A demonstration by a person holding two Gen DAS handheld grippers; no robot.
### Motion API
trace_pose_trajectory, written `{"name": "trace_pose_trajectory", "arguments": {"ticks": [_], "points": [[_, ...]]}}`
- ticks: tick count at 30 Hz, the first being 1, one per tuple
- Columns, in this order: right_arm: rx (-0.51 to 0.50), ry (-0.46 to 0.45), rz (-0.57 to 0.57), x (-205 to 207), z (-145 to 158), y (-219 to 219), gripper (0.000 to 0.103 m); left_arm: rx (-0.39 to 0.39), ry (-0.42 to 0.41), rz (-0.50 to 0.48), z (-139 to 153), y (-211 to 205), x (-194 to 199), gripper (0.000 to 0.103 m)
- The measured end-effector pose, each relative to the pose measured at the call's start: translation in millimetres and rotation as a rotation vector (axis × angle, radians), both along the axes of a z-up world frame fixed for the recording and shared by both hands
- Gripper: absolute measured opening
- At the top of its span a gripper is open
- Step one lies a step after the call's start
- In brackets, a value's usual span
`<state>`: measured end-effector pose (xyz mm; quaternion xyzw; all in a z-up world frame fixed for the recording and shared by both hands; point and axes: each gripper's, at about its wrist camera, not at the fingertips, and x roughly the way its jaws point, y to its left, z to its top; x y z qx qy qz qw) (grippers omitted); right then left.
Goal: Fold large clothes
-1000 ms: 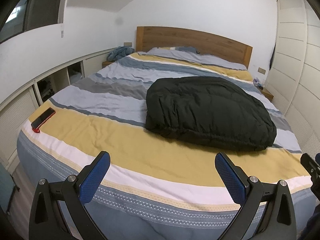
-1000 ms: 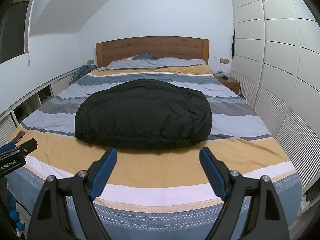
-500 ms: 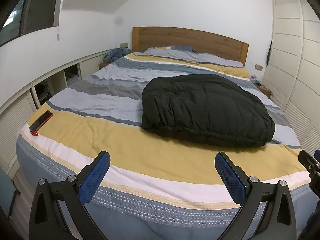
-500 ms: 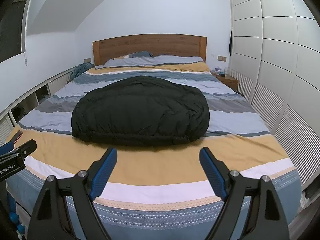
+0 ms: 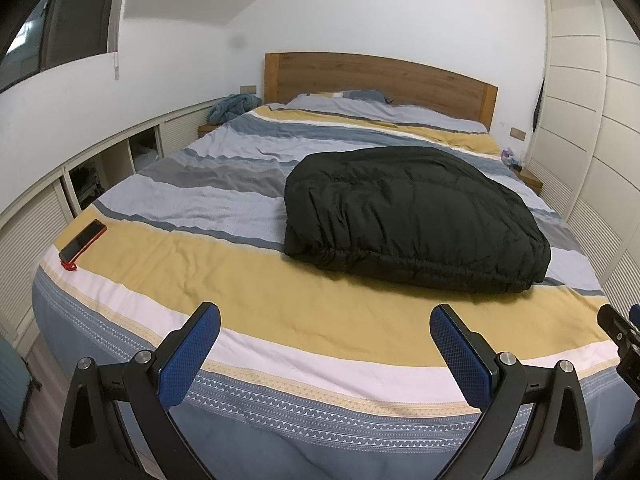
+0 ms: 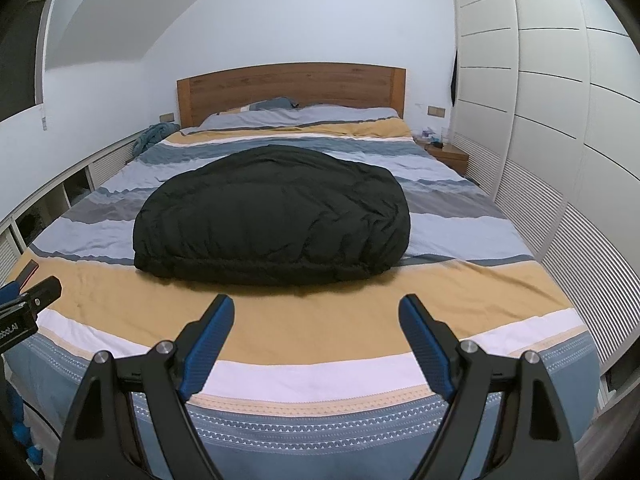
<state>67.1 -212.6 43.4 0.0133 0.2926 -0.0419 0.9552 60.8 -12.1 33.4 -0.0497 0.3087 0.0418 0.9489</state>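
On the striped bed [image 6: 460, 240] the black padded jacket [image 6: 272, 212] lies folded mid-mattress, soft, puffy and probably slippery, so I would pinch its gathered hem with my left gripper [image 5: 325, 346] and right gripper [image 6: 316, 334], both wide open and empty.

White walls, a striped bed [image 6: 460, 236] with wooden headboard [image 6: 292, 84], panelled wardrobe [image 6: 560, 80] alongside, 1 nightstand [image 6: 448, 156].

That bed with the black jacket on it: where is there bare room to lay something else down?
Most of the bed is free. The widest bare patch is the yellow band between the black jacket and the foot edge. The grey stripes left of the jacket, up to the pillows, are bare too. Only the near left corner is taken, by a phone.
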Motion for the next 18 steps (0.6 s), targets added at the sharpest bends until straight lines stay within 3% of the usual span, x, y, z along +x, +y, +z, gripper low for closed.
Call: {"name": "trace_pose_trajectory", "arguments": {"ticks": [18], "points": [[0.0,-0.007,-0.035,-7,2,-14,0.084,0.019,-0.013,-0.014,3,-3,-4,0.103]]}}
